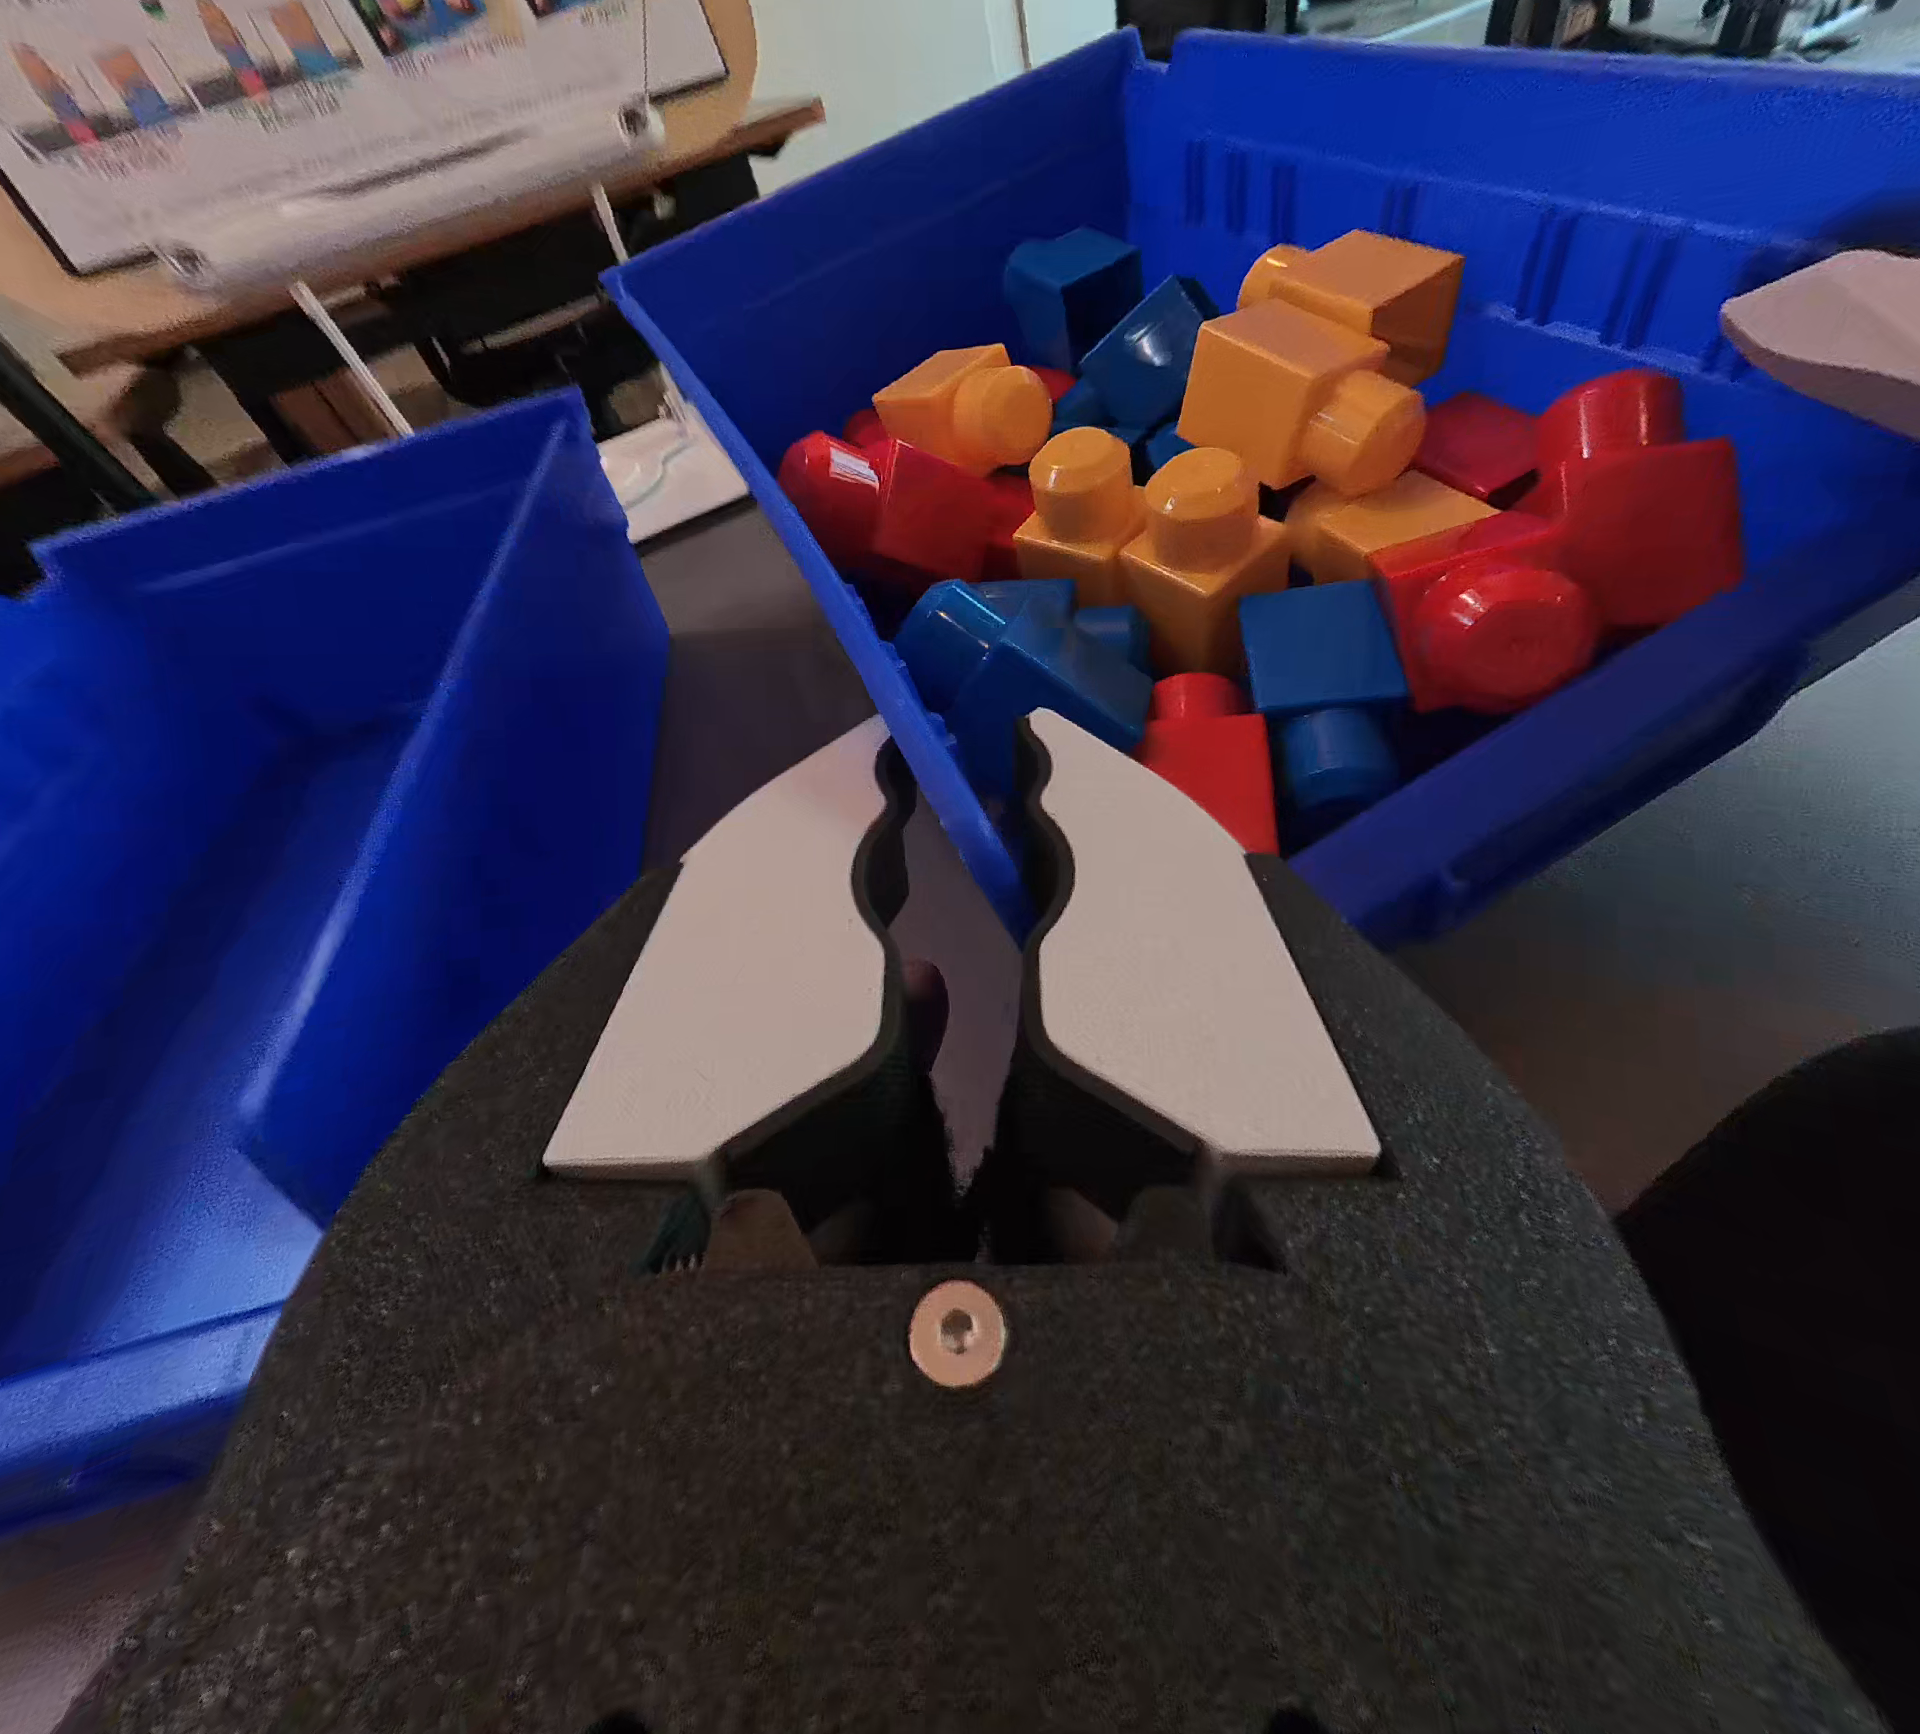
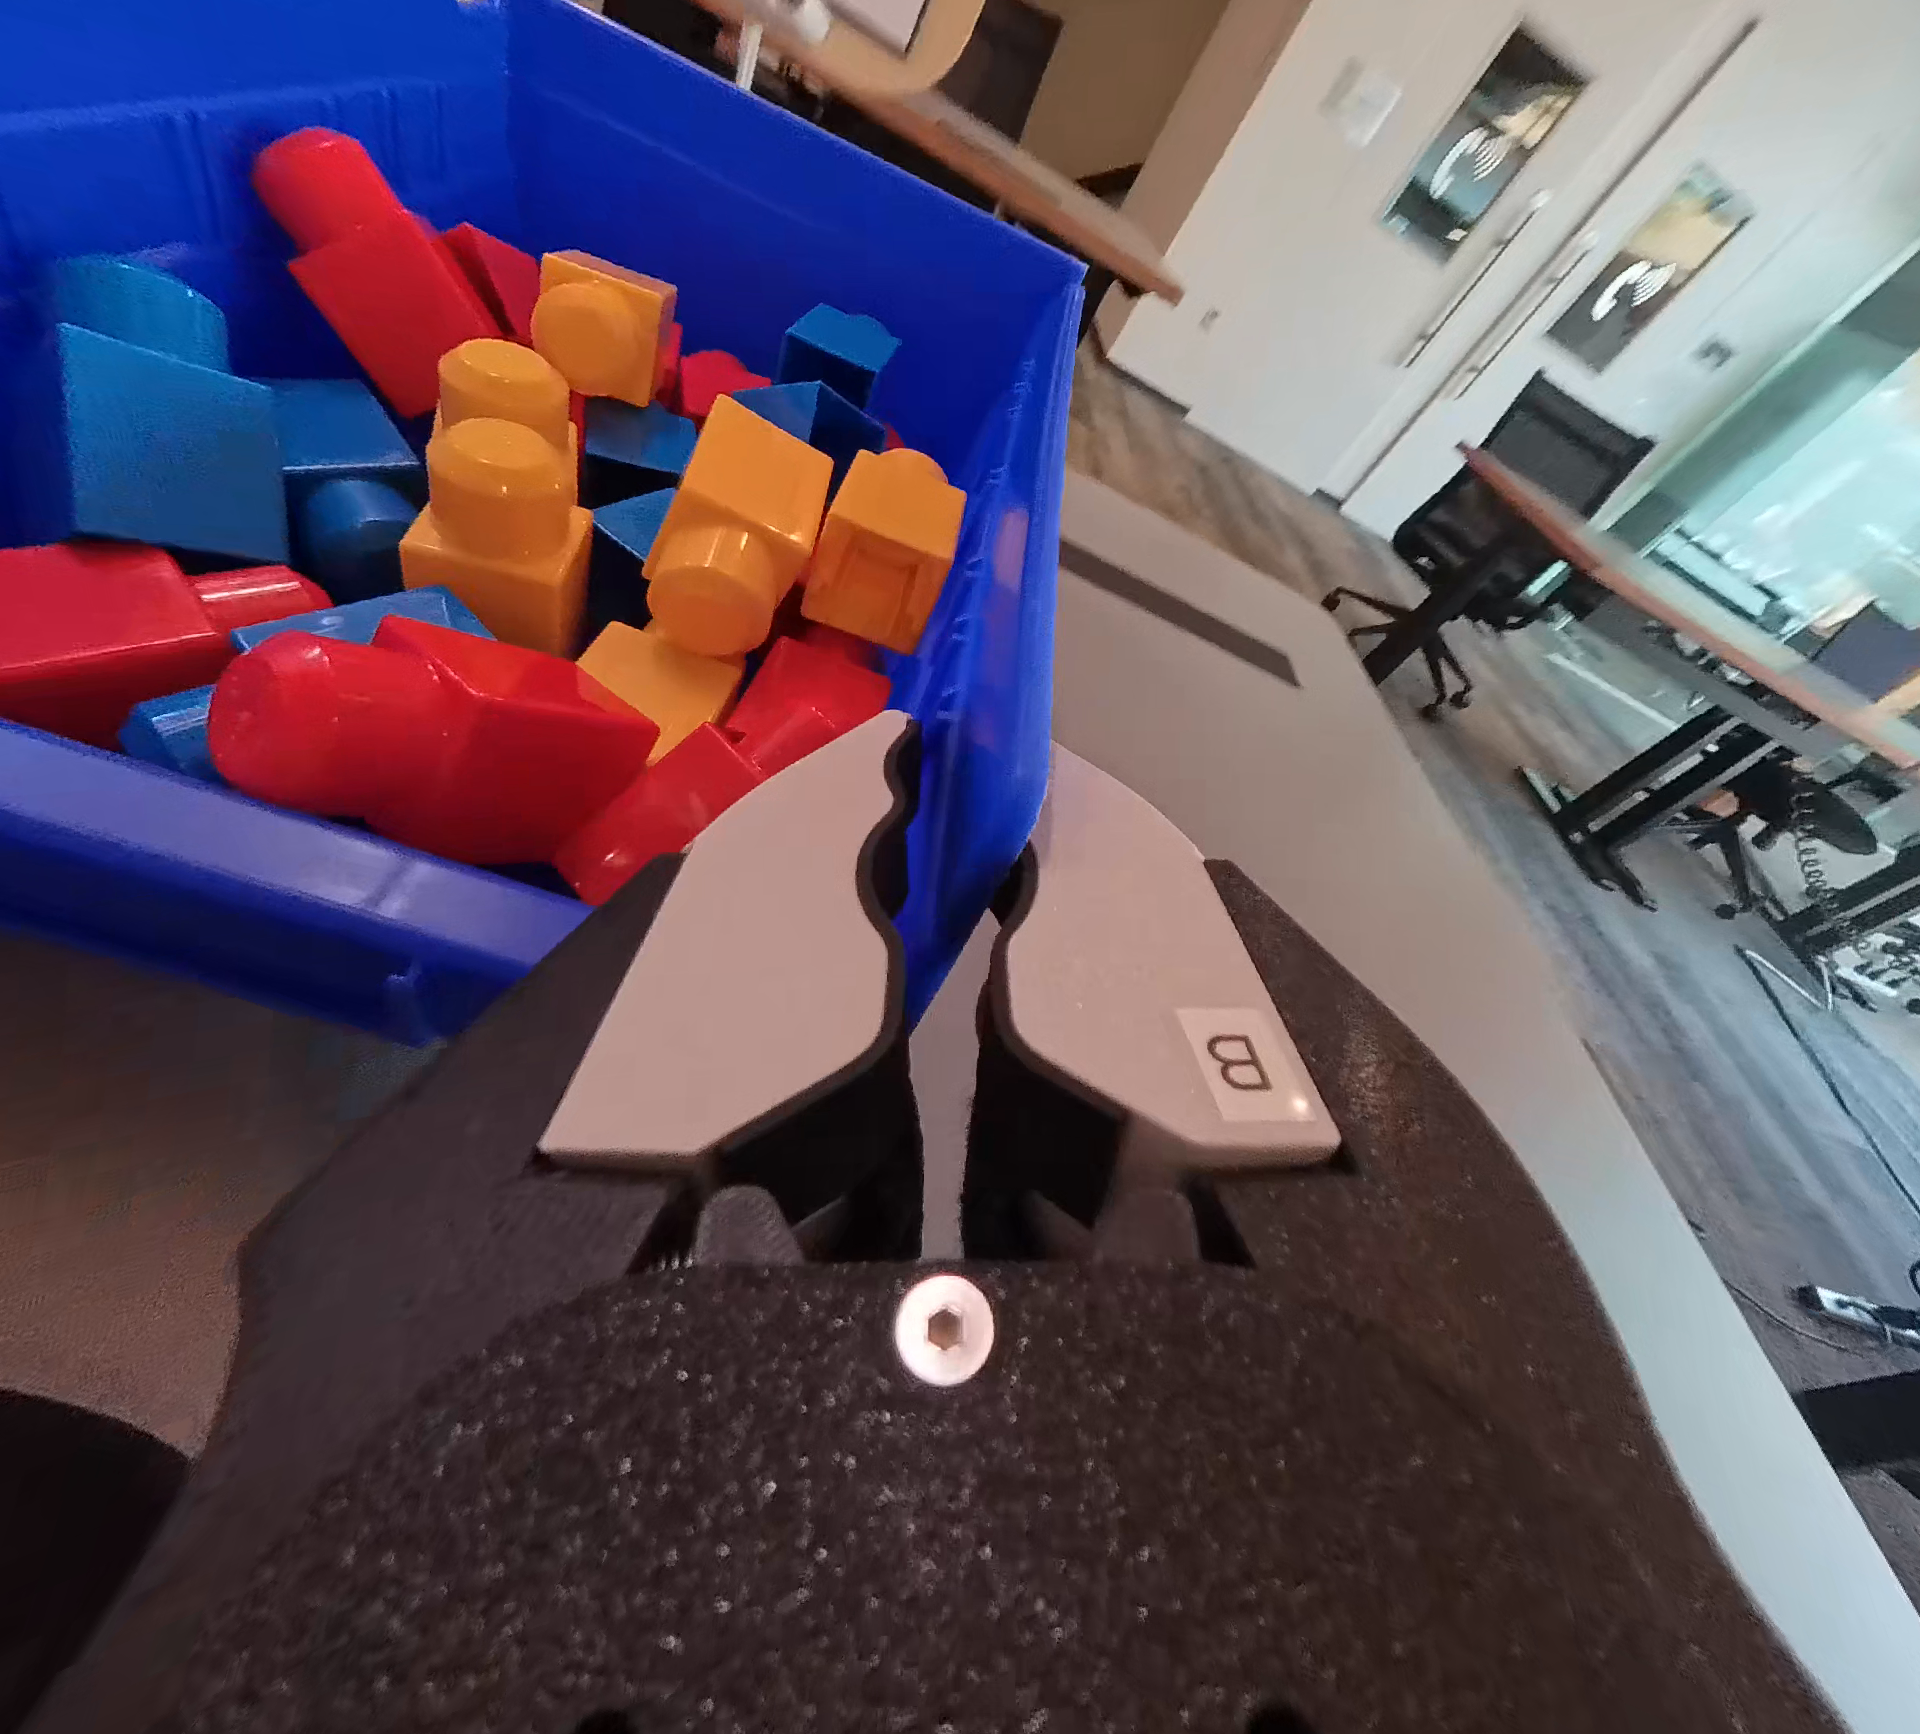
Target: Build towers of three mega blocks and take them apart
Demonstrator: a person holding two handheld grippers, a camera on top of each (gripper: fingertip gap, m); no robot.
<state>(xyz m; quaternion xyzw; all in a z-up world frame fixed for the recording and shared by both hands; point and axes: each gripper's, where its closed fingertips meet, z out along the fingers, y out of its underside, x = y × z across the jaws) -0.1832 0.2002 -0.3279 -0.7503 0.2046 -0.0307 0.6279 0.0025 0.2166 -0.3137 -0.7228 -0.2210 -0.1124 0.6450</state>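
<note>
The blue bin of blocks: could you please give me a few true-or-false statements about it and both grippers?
1. The left gripper straddles a side wall of the blue bin. True.
2. The right gripper holds a red block. False: its fingers sit either side of the bin wall.
3. The bin holds only orange blocks. False: red blocks and dark blue blocks too.
4. A second blue bin stands beside it. True.
</note>
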